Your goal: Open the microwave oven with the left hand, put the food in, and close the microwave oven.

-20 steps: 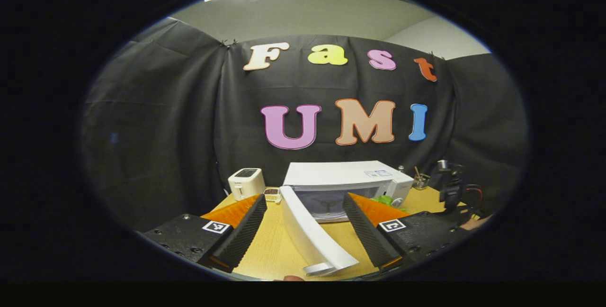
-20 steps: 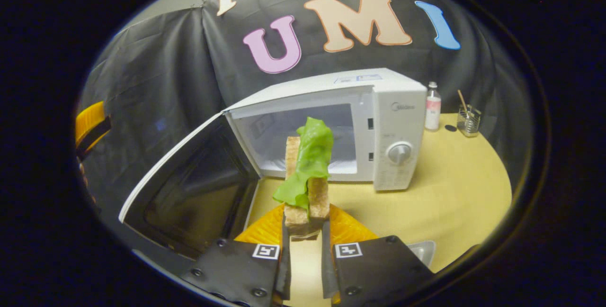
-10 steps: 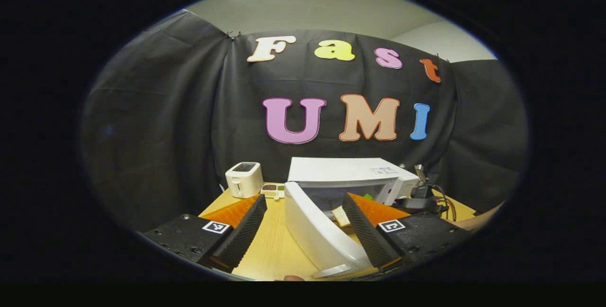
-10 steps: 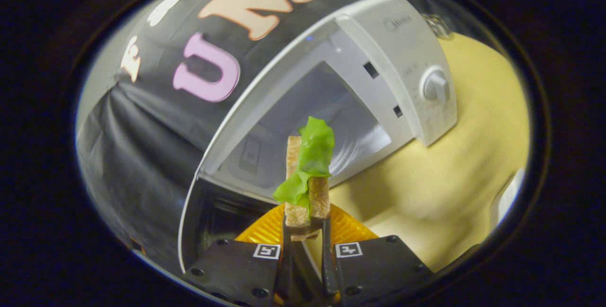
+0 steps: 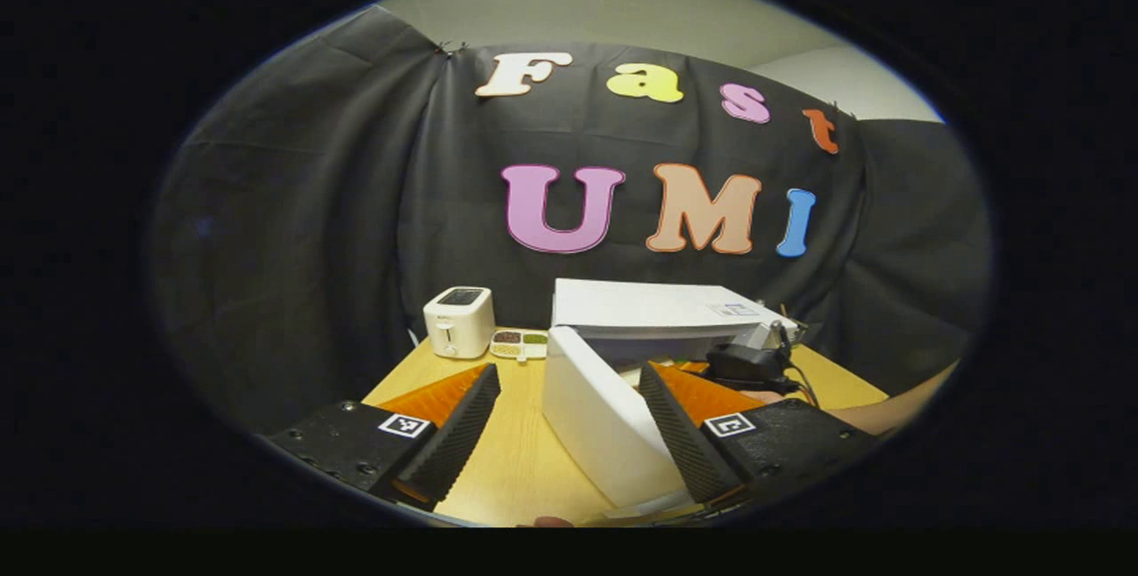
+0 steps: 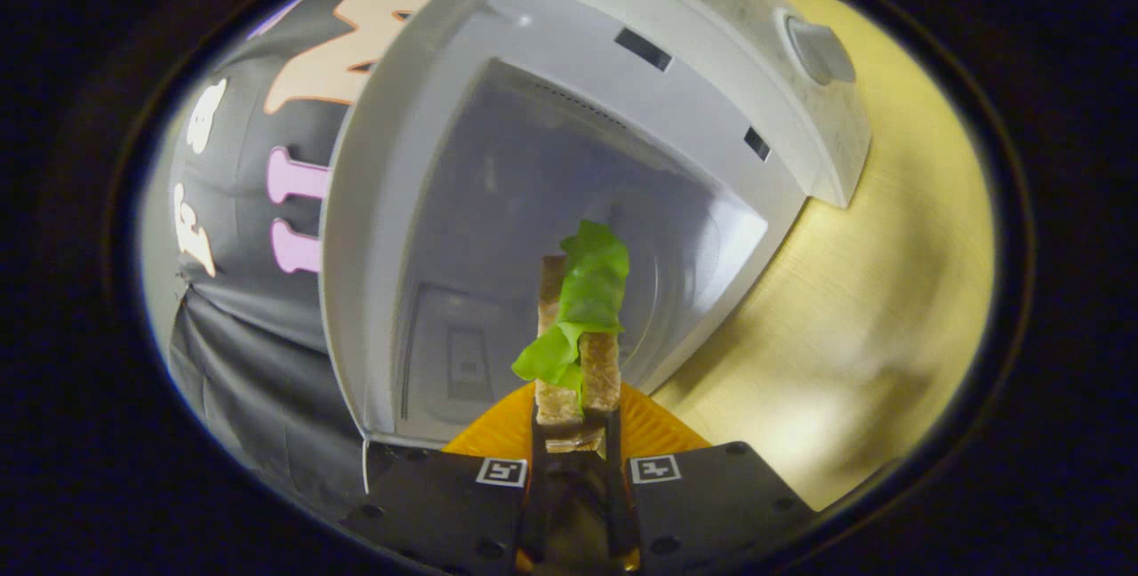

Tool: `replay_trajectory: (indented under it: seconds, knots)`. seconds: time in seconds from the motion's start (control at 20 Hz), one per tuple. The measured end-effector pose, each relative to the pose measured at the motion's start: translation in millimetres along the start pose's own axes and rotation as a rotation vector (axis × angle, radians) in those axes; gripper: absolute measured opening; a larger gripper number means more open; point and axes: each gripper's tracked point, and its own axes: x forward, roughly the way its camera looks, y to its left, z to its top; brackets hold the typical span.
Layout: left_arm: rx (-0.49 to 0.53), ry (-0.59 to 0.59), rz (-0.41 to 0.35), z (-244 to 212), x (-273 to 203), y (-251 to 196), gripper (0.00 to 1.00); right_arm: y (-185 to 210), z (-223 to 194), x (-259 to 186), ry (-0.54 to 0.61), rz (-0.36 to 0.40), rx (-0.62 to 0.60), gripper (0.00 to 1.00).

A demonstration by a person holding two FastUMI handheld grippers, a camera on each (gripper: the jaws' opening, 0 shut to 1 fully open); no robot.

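The white microwave (image 5: 658, 308) stands at the back of the wooden table with its door (image 5: 597, 425) swung open toward me. My left gripper (image 5: 564, 444) is open, and the door's edge stands between its fingers, close to the right one. In the right gripper view, my right gripper (image 6: 576, 423) is shut on a sandwich (image 6: 578, 336) of two bread slices with green lettuce, held upright just in front of the microwave's lit cavity (image 6: 551, 194). The left gripper view shows the right gripper (image 5: 747, 364) at the oven's mouth.
A white toaster (image 5: 460, 320) and a small divided dish (image 5: 520, 343) sit left of the microwave. The control knob (image 6: 818, 47) is on the oven's right panel. A person's forearm (image 5: 893, 409) reaches in from the right. Bare table (image 6: 889, 274) lies to the right.
My right gripper carried the sandwich forward and rolled sideways, so the open cavity now looms close. In the left gripper view the door has shifted nearer the right finger.
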Motion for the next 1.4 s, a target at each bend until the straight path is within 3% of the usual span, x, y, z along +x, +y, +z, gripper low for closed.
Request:
replay_trajectory:
  seconds: [0.35, 0.4, 0.45, 0.5, 0.6, 0.65, 0.7, 0.75, 0.8, 0.9, 1.0, 1.05, 1.1, 1.25, 1.3, 1.35, 1.4]
  knots:
    - [-0.018, -0.014, -0.012, 3.1, 4.5, -0.3, 0.96, -1.8, 29.1, 36.4, -0.17, -0.029, 0.113, 0.27]
    - [-0.021, -0.011, -0.013, 0.0, 5.6, -0.9, 0.94, -4.6, 32.3, 41.1, -0.19, -0.037, 0.115, 0.19]
    - [-0.025, -0.008, -0.013, 0.0, 6.1, -1.1, 0.96, -3.3, 34.4, 38.0, -0.206, -0.041, 0.117, 0.19]
    - [-0.031, -0.008, -0.014, -1.2, 6.4, -1.7, 0.96, -2.7, 36.8, 35.5, -0.218, -0.047, 0.119, 0.27]
    - [-0.042, -0.008, -0.019, -1.6, 6.5, -4.3, 0.95, -3.6, 38.4, 34.0, -0.23, -0.051, 0.119, 0.29]
    - [-0.044, -0.011, -0.02, -1.2, 6.7, -4.5, 0.94, -5.7, 38.9, 34.0, -0.231, -0.052, 0.122, 0.22]
    - [-0.044, -0.014, -0.019, 0.1, 6.2, -4.0, 0.96, -14.1, 39.9, 38.4, -0.24, -0.081, 0.115, 0.36]
    - [-0.043, -0.013, -0.016, 0.1, 5.6, -2.7, 0.96, -22.9, 39.5, 37.4, -0.247, -0.109, 0.109, 0.29]
    - [-0.043, -0.012, -0.013, -1.1, 5.9, -2.0, 0.99, -27.7, 40.8, 33.9, -0.239, -0.116, 0.12, 0.41]
    - [-0.045, -0.013, -0.013, -1.5, 6.0, -2.0, 0.95, -29.4, 37.7, 34.8, -0.21, -0.097, 0.166, 0.77]
    - [-0.046, -0.007, -0.016, -2.9, 4.4, -2.6, 0.96, -28.7, 37.4, 35.5, -0.207, -0.1, 0.167, 0.82]
    - [-0.044, -0.006, -0.015, -2.9, 4.4, -2.6, 0.94, -26.6, 36.6, 33.6, -0.205, -0.099, 0.164, 0.77]
    - [-0.042, -0.005, -0.013, -3.4, 4.7, -1.2, 0.99, -25.2, 37.3, 32.6, -0.203, -0.099, 0.158, 0.77]
    - [-0.043, 0.001, -0.015, -4.0, 5.6, -3.6, 0.96, -22.6, 37.6, 30.9, -0.192, -0.095, 0.151, 0.78]
    - [-0.044, -0.001, -0.018, -3.5, 5.4, -5.7, 0.96, -21.3, 37.4, 28.9, -0.184, -0.099, 0.151, 0.89]
    - [-0.045, -0.004, -0.02, -2.1, 4.8, -6.9, 0.96, -21.9, 37.8, 26.6, -0.178, -0.111, 0.143, 0.9]
    - [-0.045, -0.005, -0.021, -2.1, 4.1, -7.3, 0.96, -21.9, 37.4, 24.1, -0.172, -0.118, 0.13, 0.8]
